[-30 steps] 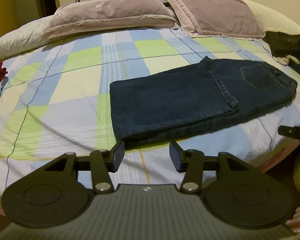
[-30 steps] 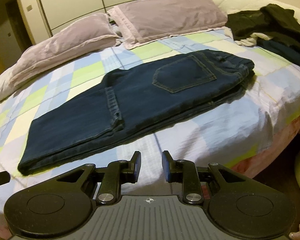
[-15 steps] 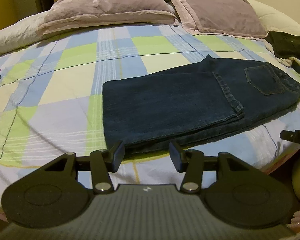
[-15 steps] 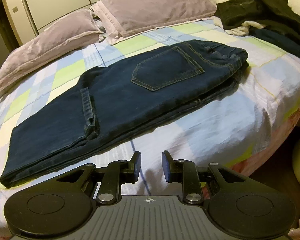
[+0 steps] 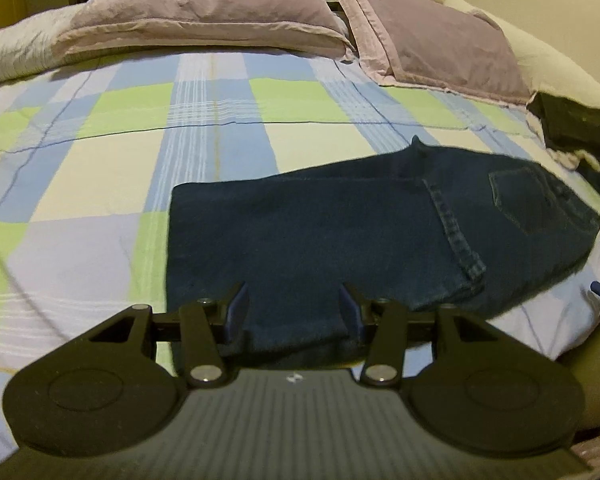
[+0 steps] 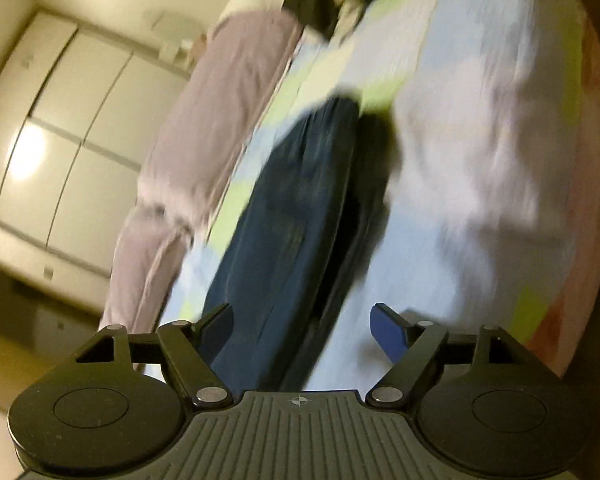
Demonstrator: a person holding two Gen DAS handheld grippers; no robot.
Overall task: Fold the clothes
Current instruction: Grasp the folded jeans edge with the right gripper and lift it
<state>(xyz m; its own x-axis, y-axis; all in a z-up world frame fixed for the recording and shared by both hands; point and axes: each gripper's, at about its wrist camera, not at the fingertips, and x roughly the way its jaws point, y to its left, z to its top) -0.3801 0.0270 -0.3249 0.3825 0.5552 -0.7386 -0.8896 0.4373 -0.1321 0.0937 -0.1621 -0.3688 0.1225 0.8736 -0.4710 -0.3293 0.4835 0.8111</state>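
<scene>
Jeans (image 5: 320,236) lie flat on the bed (image 5: 100,184), already folded lengthwise and once over, waistband and pocket end toward the dark clothes pile (image 5: 576,128), folded leg end nearest the left tool (image 5: 292,306).

Left tool: jaws parted, nothing pinched; it hangs just above the jeans' near edge, denim showing between the fingers but no pad pressing on it.

Right tool (image 6: 300,330): rolled hard over, view smeared with blur. Jaws opening, wide apart; the jeans (image 6: 284,220) run between the fingers in view, yet no pad seems to touch them. Pillows (image 5: 204,8) lie beyond the jeans, well apart.

Step in hand, as I judge it: reaching in for the next fold, one tool at each end of the jeans.

Next move calls for both tools to settle onto an edge, close through all layers, then lift and carry one end over the other without dragging the stack askew.
</scene>
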